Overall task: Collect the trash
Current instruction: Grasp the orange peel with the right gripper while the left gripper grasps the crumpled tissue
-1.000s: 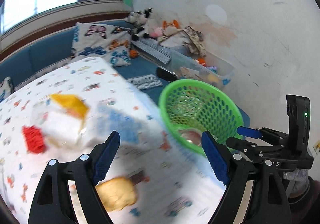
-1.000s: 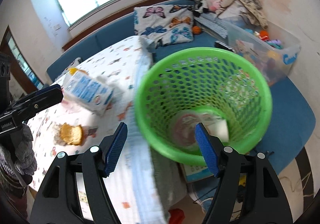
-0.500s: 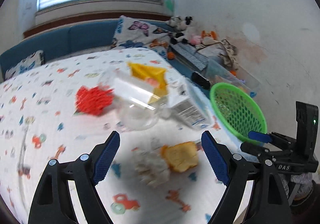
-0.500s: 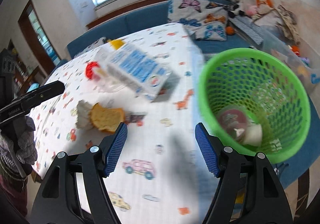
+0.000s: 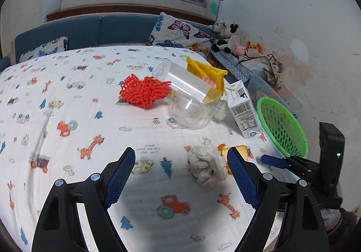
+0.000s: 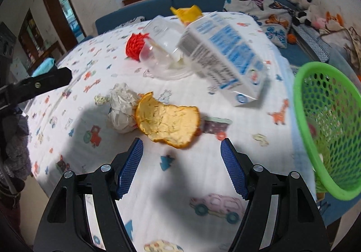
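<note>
Trash lies on a table with a cartoon-print cloth [image 5: 67, 98]. A crumpled white paper ball [image 5: 206, 169] sits just ahead of my left gripper [image 5: 181, 173], which is open and empty. An orange peel [image 6: 168, 121] lies right in front of my right gripper [image 6: 181, 159], also open and empty, and touches the paper ball [image 6: 121, 110]. Farther back are a blue-and-white milk carton [image 6: 225, 58], a clear plastic cup [image 6: 158, 58], red netting [image 5: 143, 90] and a yellow wrapper [image 5: 206, 71]. A green mesh basket [image 6: 327, 125] stands at the table's right edge.
A blue sofa [image 5: 101, 31] with butterfly pillows runs behind the table under the window. Stuffed toys [image 5: 225, 35] and a clear storage bin [image 5: 270, 92] crowd the right corner by the wall. A person's sleeve [image 6: 13, 150] shows at the left of the right wrist view.
Both grippers have swung left, away from the green basket and over the table. The peel and paper ball now lie just ahead of the fingers; the basket has slid to the right edge.
</note>
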`<move>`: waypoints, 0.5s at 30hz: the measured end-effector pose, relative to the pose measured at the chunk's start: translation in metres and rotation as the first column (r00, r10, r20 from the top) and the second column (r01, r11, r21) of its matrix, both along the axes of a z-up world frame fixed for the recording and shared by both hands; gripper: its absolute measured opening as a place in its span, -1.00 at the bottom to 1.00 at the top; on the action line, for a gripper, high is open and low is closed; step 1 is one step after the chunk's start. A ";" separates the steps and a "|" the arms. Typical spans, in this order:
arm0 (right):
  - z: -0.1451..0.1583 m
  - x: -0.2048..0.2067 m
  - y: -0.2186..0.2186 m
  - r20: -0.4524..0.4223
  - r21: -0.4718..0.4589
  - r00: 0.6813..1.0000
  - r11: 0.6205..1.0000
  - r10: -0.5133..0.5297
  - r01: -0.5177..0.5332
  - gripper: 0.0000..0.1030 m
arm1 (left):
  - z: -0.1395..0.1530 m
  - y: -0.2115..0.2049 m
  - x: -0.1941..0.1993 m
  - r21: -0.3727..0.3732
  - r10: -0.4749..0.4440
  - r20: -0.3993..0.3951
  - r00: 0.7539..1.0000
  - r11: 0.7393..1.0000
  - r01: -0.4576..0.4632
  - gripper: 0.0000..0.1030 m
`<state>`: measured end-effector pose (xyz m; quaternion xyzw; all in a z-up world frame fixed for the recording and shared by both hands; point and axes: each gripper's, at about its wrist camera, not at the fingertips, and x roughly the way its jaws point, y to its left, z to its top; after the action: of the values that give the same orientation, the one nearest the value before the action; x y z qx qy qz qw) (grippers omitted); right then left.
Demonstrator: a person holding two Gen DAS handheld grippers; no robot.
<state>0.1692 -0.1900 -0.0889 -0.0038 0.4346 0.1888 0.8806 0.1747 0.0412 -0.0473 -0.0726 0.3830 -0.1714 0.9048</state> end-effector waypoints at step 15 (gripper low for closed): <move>-0.020 0.017 0.036 0.036 -0.115 0.999 0.993 0.017 -0.013 0.26 | -0.012 0.014 -0.002 -0.031 0.013 -0.029 0.999 0.999 -0.013 0.57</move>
<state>0.1859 -0.1541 -0.1090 -0.0613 0.4286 0.1698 0.8853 0.1729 0.0552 -0.0593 -0.0918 0.3929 -0.1705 0.8990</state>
